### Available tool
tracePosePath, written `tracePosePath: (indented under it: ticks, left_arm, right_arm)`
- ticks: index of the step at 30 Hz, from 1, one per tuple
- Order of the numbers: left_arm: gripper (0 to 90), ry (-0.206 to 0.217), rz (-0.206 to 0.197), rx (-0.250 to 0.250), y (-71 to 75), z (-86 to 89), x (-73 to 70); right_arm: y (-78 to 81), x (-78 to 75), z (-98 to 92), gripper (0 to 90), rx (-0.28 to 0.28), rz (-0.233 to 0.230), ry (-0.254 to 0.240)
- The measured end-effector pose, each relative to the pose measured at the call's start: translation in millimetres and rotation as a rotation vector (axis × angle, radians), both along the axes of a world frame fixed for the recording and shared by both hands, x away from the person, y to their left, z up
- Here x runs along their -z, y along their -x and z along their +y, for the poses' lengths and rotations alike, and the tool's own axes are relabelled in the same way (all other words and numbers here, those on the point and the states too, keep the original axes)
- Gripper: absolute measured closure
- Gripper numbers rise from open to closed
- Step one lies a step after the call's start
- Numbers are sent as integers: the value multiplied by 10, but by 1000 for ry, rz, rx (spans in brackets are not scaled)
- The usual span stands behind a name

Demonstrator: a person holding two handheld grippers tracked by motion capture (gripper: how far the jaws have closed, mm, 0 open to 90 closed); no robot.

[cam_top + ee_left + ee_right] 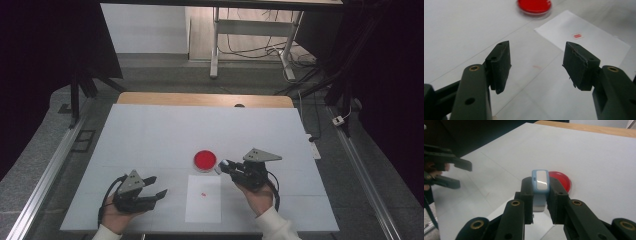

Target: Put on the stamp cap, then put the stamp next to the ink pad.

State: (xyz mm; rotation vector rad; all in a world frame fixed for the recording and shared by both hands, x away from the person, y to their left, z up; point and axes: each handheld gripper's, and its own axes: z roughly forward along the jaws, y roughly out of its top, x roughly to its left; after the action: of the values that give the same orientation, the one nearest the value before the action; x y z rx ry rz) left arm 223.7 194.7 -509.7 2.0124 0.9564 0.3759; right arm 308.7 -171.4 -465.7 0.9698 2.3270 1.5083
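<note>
**Right gripper clamps a small blue stamp beside a red dish**

Seen from above, a white-covered counter [150,140] carries a round red dish [205,160] and, just in front of it, a white sheet of paper [203,205] with a small red mark [203,193]. The right gripper [226,165], held in a hand [257,197], is clenched on a small blue-and-white stamp [540,182], upright between its pads, just beside the dish. The left gripper [157,186] is to the left of the paper, its jaws apart and released, with nothing between them.
</note>
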Motion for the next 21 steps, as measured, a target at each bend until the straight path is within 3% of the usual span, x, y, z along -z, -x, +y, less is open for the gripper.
tracePosePath:
  ticks: [7,21]
  left_arm:
    - [388,3,12,-34,42,157,25]
    - [385,-2,22,-35,28,186,46]
  right_arm:
    - [-29,-20,-22,753,-9,-36,26]
    - [-167,-21,-61,753,40,-71,92]
